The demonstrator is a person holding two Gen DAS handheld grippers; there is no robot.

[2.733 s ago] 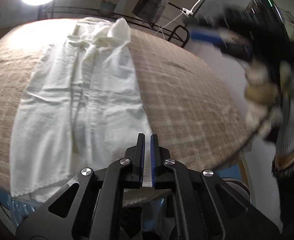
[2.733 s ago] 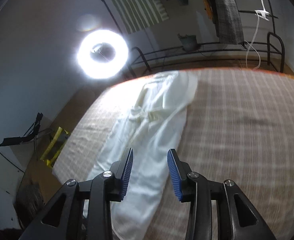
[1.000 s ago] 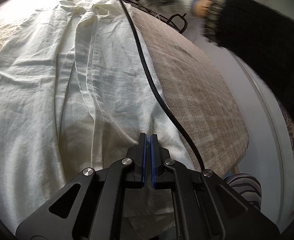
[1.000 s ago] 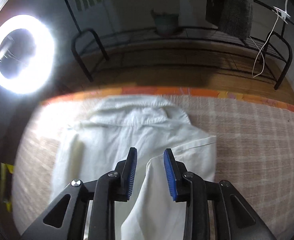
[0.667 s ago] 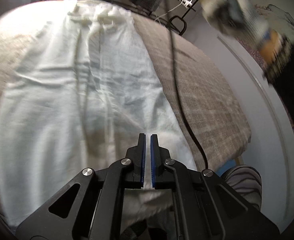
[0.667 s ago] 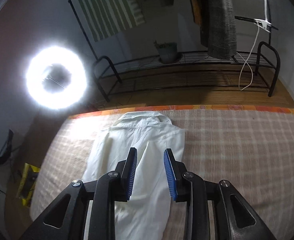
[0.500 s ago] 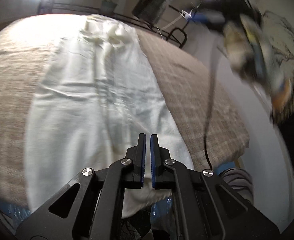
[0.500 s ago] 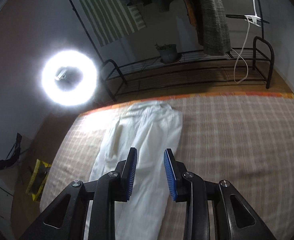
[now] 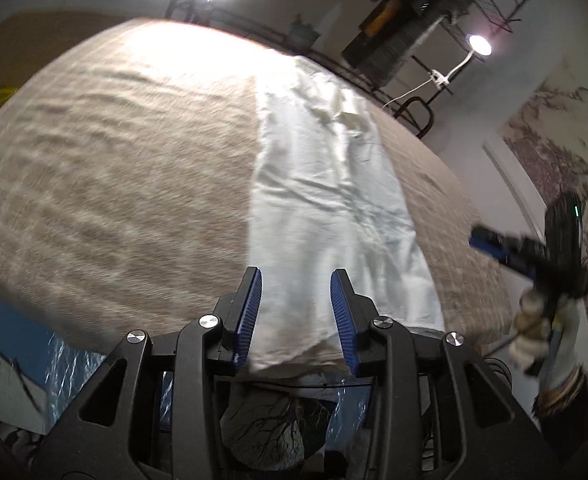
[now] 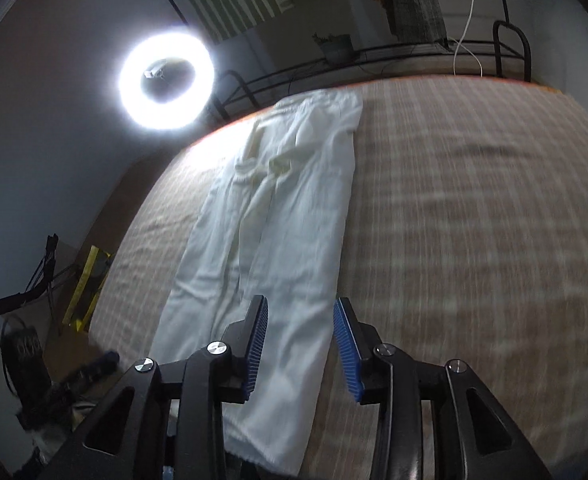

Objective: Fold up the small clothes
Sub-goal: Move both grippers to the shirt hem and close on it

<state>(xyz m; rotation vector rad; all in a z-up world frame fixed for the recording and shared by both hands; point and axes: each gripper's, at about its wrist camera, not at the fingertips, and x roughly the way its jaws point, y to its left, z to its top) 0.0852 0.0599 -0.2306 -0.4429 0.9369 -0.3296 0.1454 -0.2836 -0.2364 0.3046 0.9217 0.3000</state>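
A white garment (image 9: 326, 208) lies flat as a long strip on the beige checked cover (image 9: 114, 168), collar end far away. Its near hem hangs at the cover's front edge. My left gripper (image 9: 296, 280) hovers over that near hem with its jaws opening. The cloth shows behind the gap and is not pinched. In the right wrist view the same garment (image 10: 278, 220) runs away from my right gripper (image 10: 300, 308), which is above its near right edge, jaws opening, with nothing gripped. The right gripper (image 9: 534, 252) also shows blurred, off the cover's right side.
A bright ring light (image 10: 166, 80) stands beyond the far edge. A black metal rack (image 10: 374, 60) with a plant pot (image 10: 338, 48) lines the back wall. Blue plastic (image 9: 66, 356) shows under the cover's near edge. A gloved hand (image 9: 534, 320) holds the right gripper.
The left gripper has gone from shut to open and drawn back toward the near hem. The right gripper pulled back from the collar end to the near end, its jaws a little wider.
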